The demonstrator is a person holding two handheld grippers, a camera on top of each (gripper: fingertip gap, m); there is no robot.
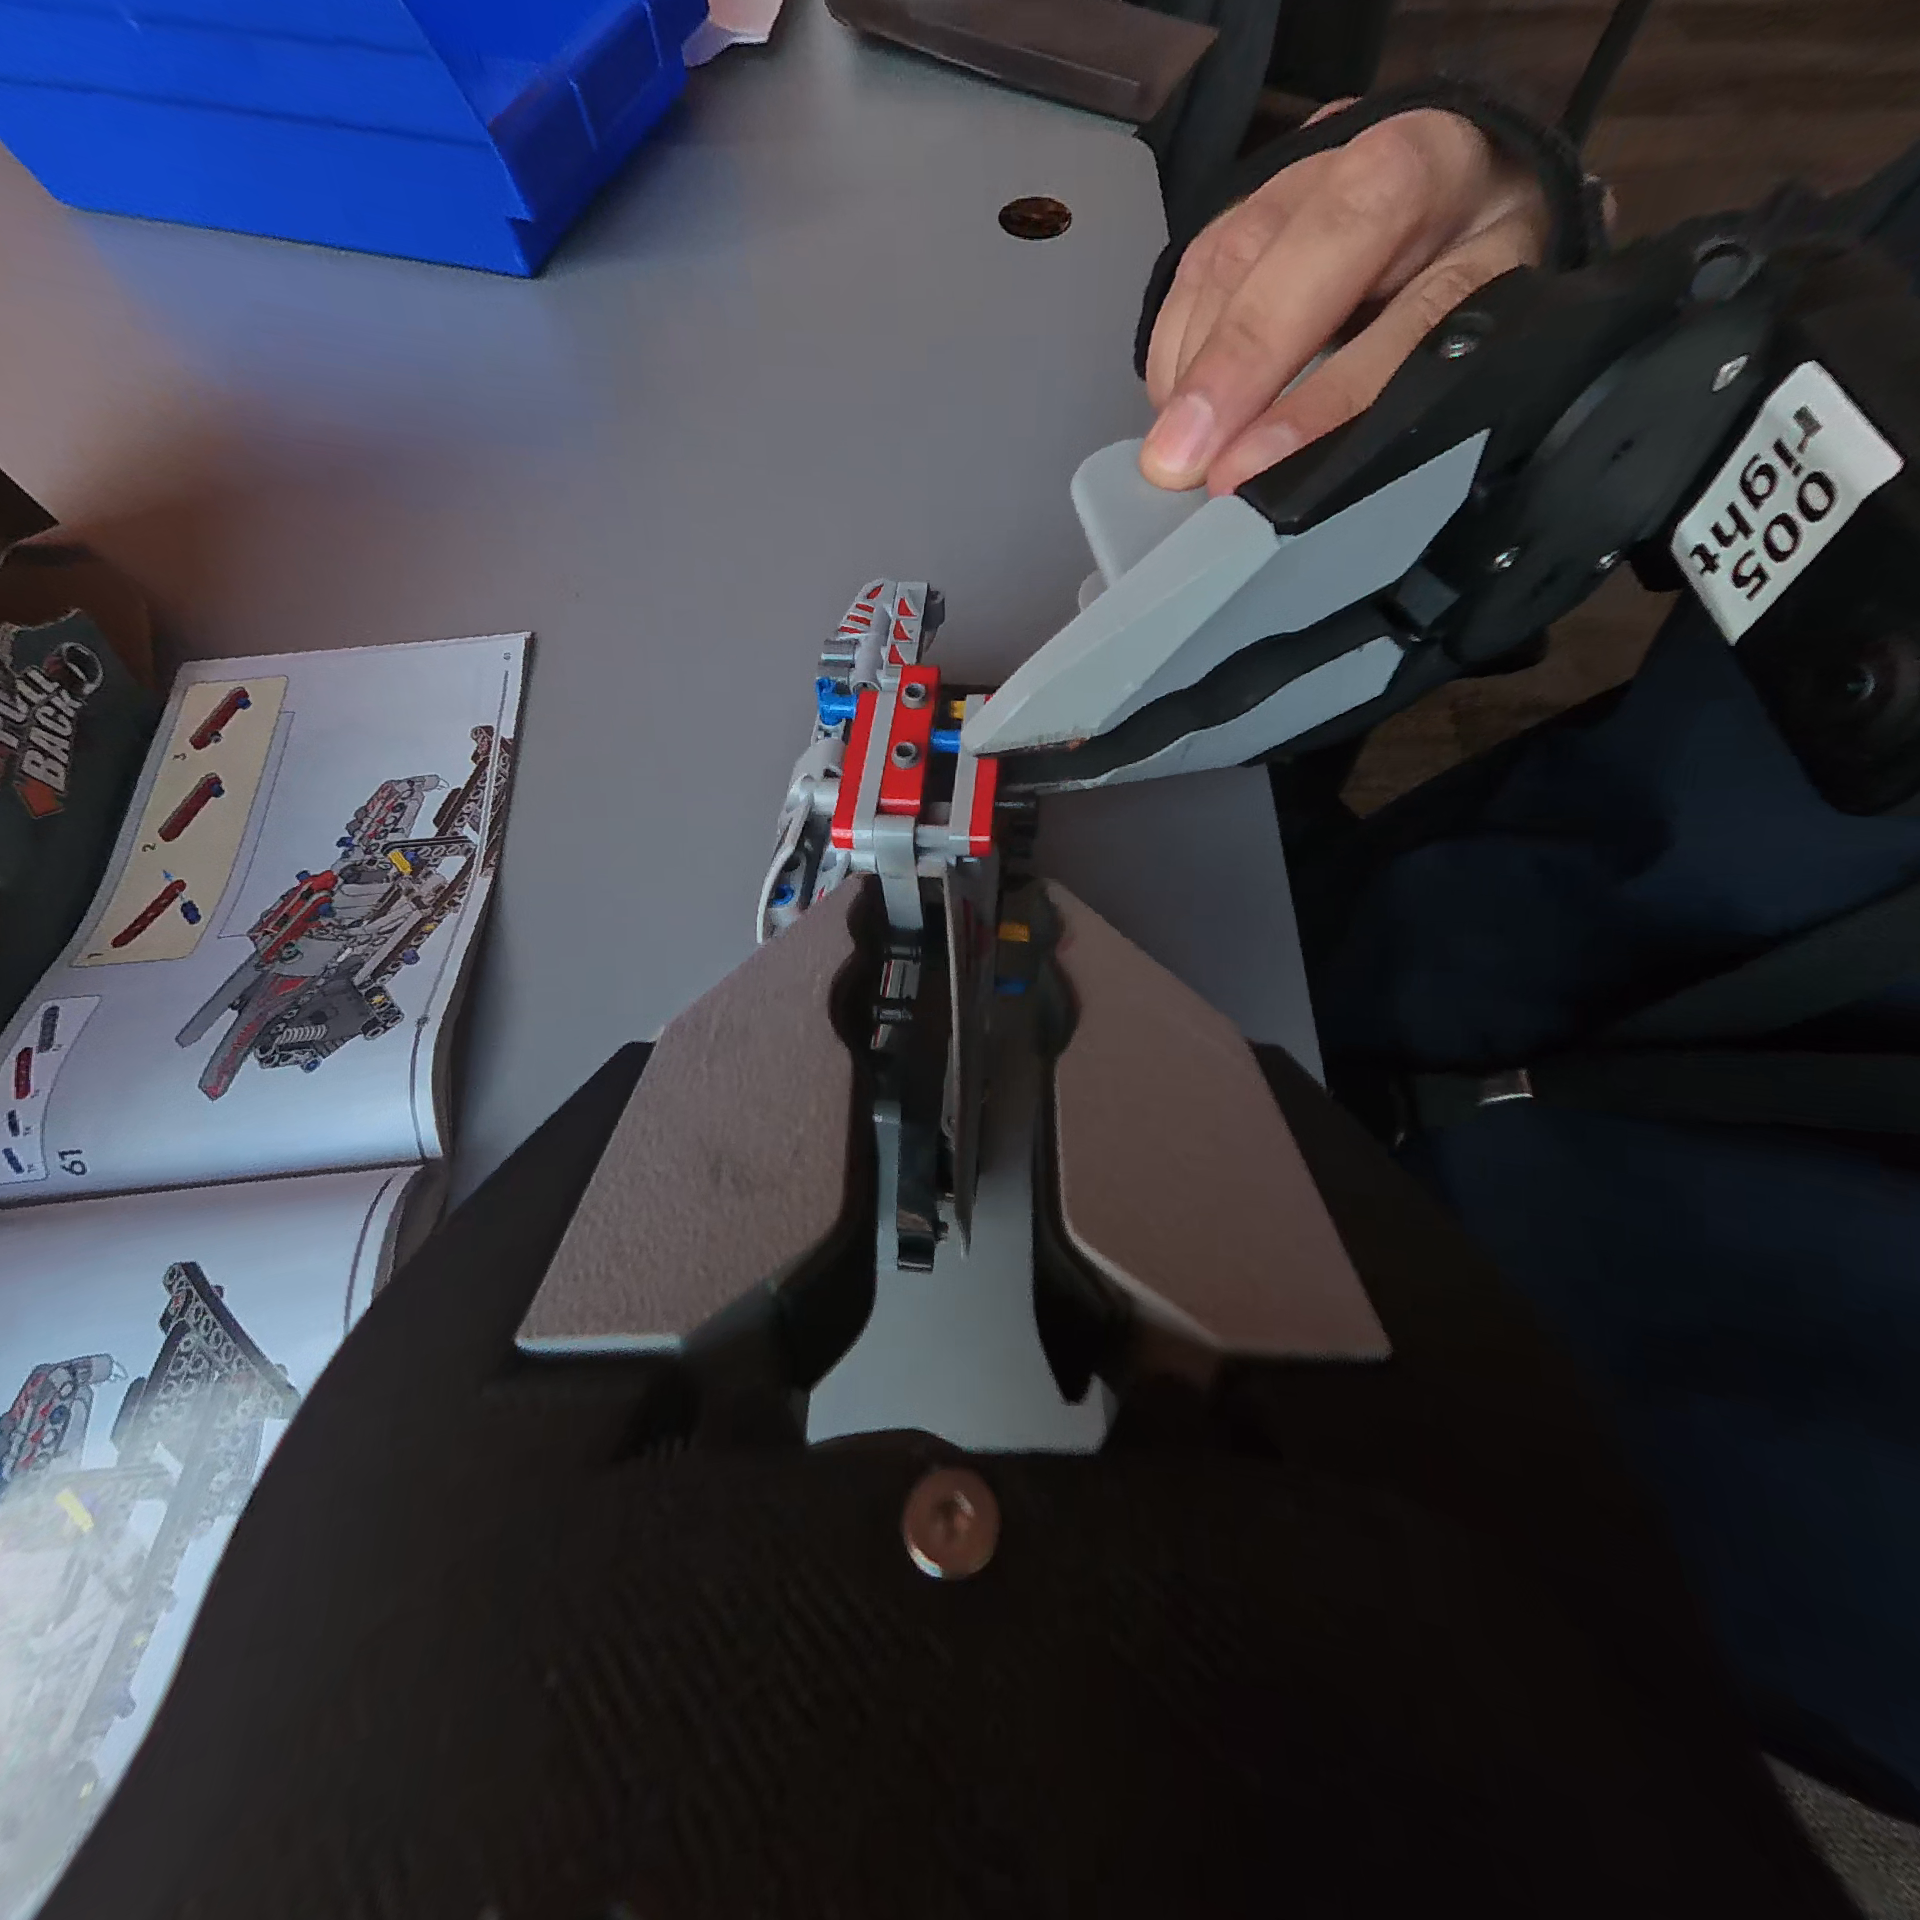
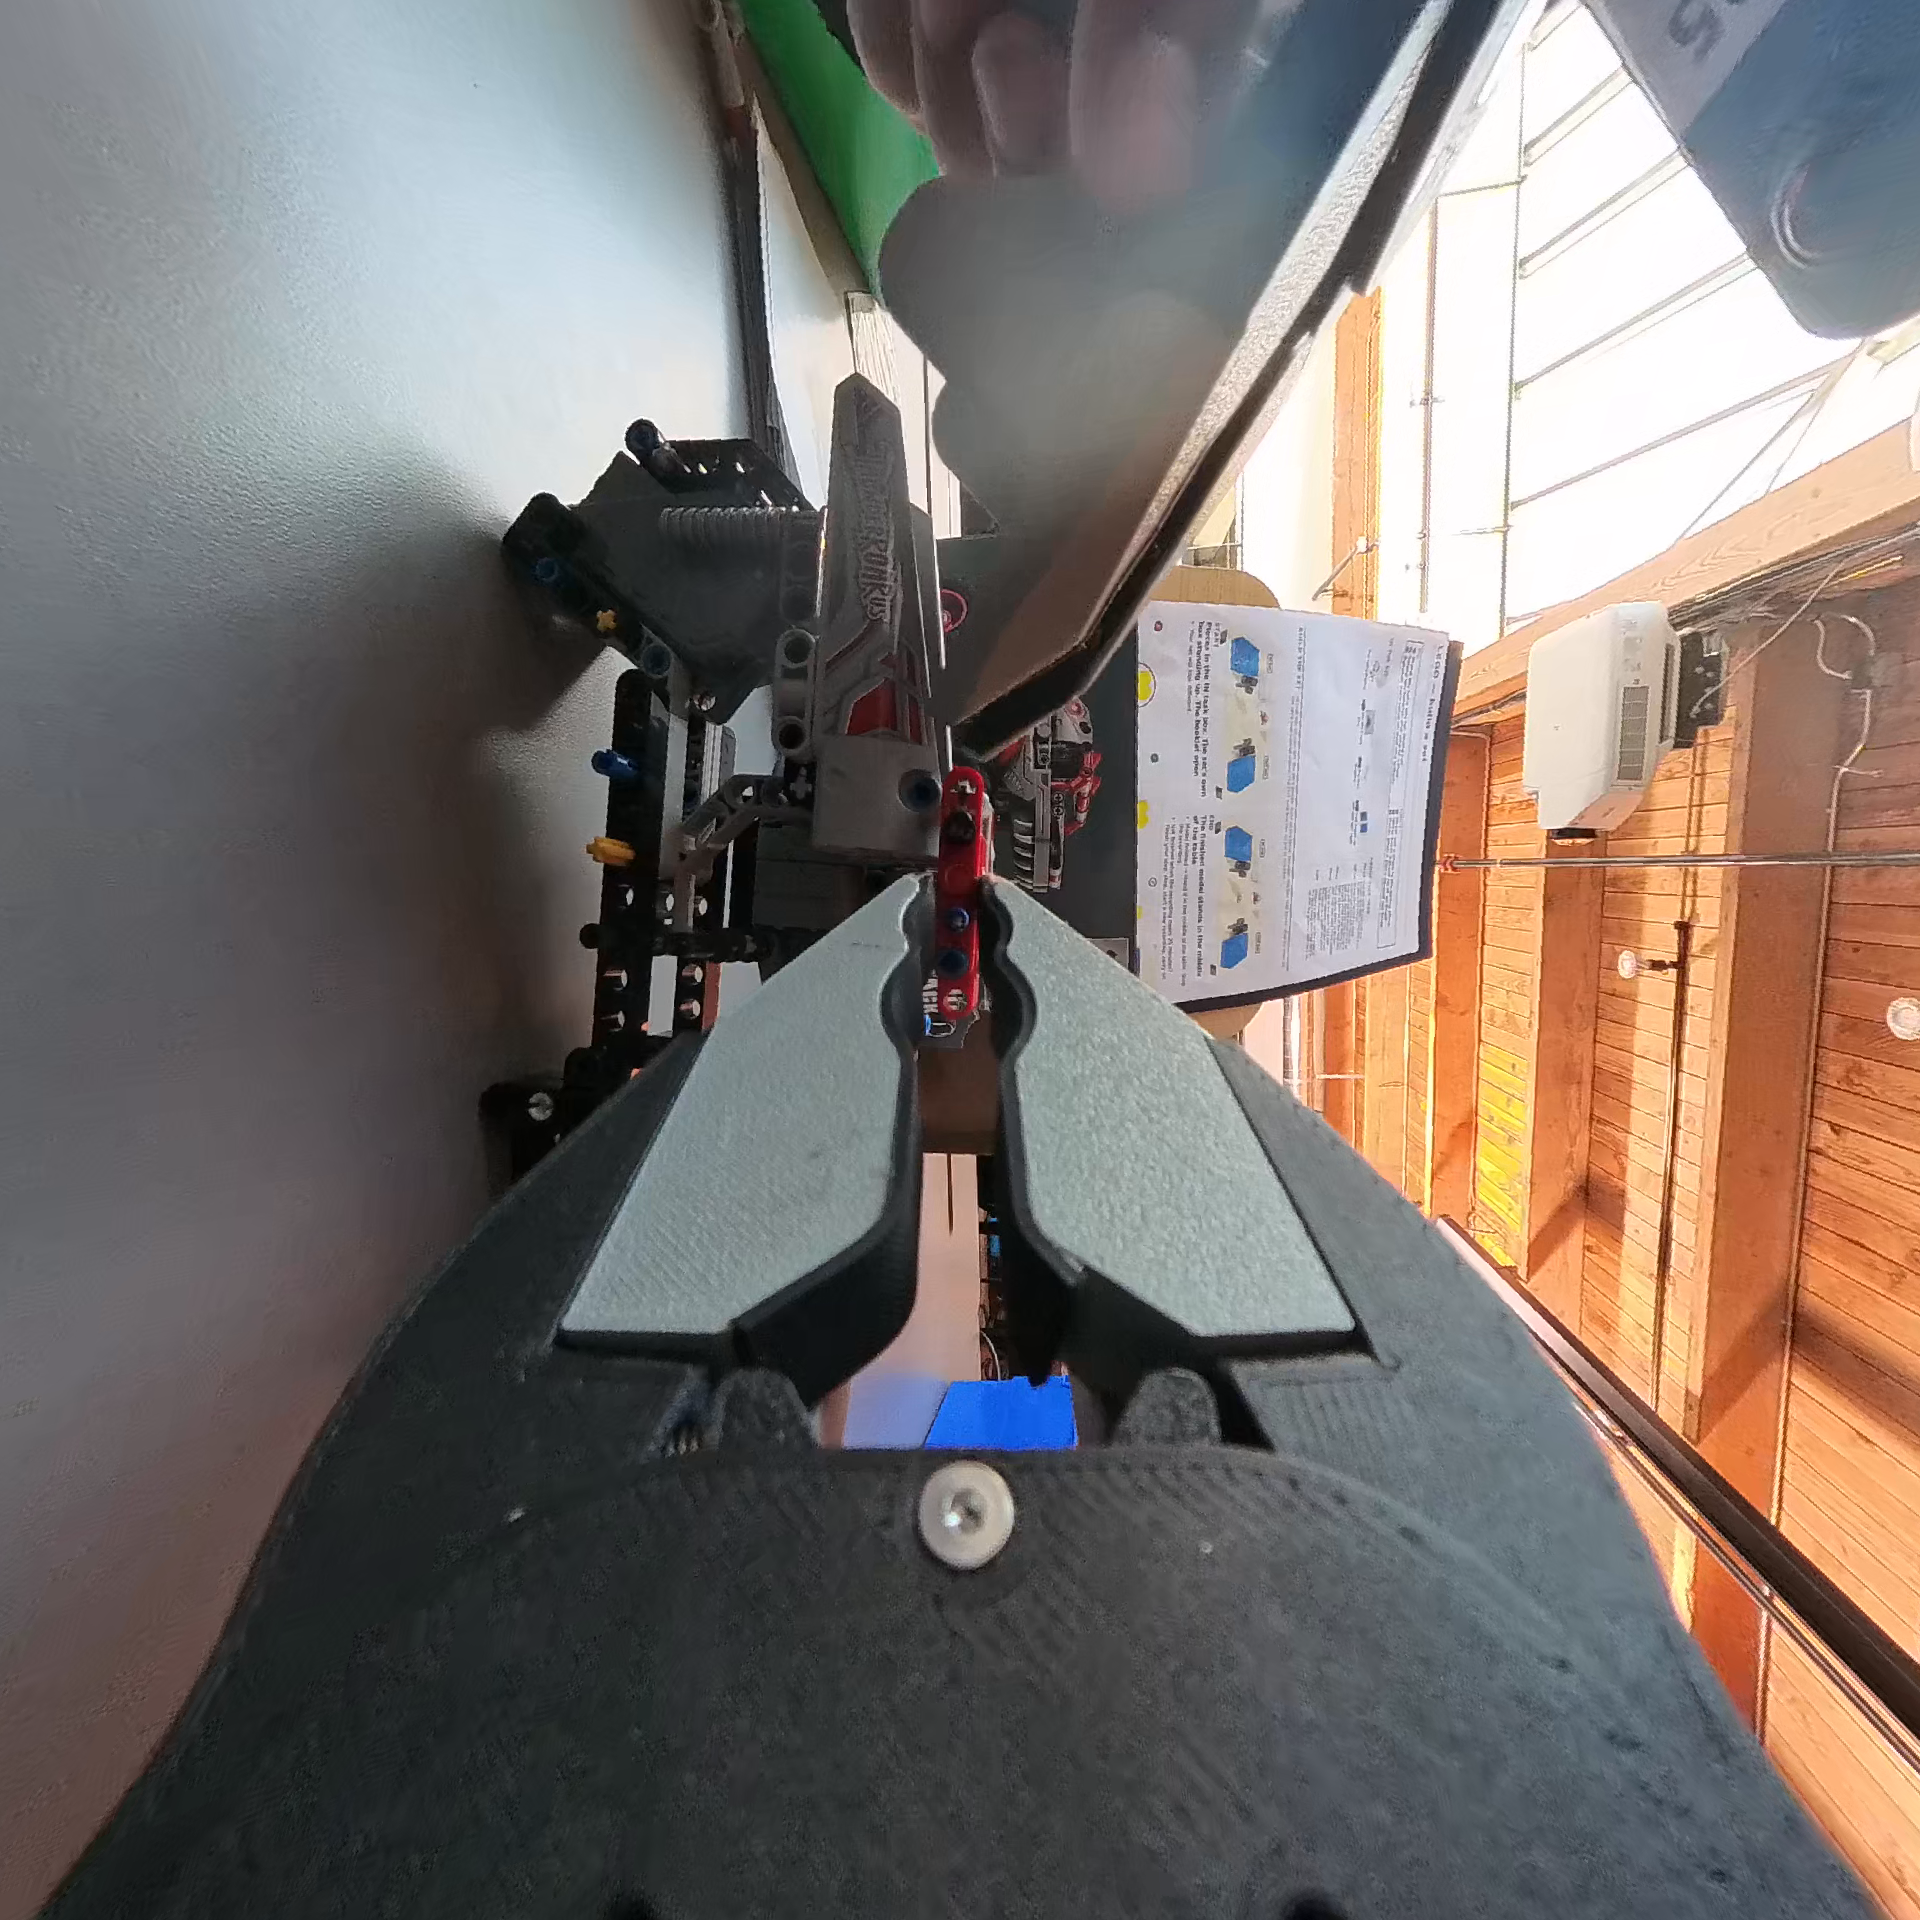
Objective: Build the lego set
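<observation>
The part-built lego model [image 1: 904,769], grey, red and black, stands on edge on the grey table [image 1: 623,436]. My left gripper [image 1: 945,925] is shut on the model's near end, with the model between its fingers. My right gripper [image 1: 982,740] comes in from the right with its tips at the model's red top part. In the right wrist view my right gripper [image 2: 953,896] is shut on a thin red beam [image 2: 958,862] held against the model [image 2: 727,727], beside its grey printed panel [image 2: 873,644]. One left finger [image 2: 1101,520] shows blurred above.
An open instruction booklet [image 1: 270,894] lies left of the model. A blue bin [image 1: 312,104] stands at the back left and a dark printed box [image 1: 52,717] at the left edge. A hand [image 1: 1340,270] holds the right gripper. The table's edge runs close on the right. My left and right fingertips are right by each other.
</observation>
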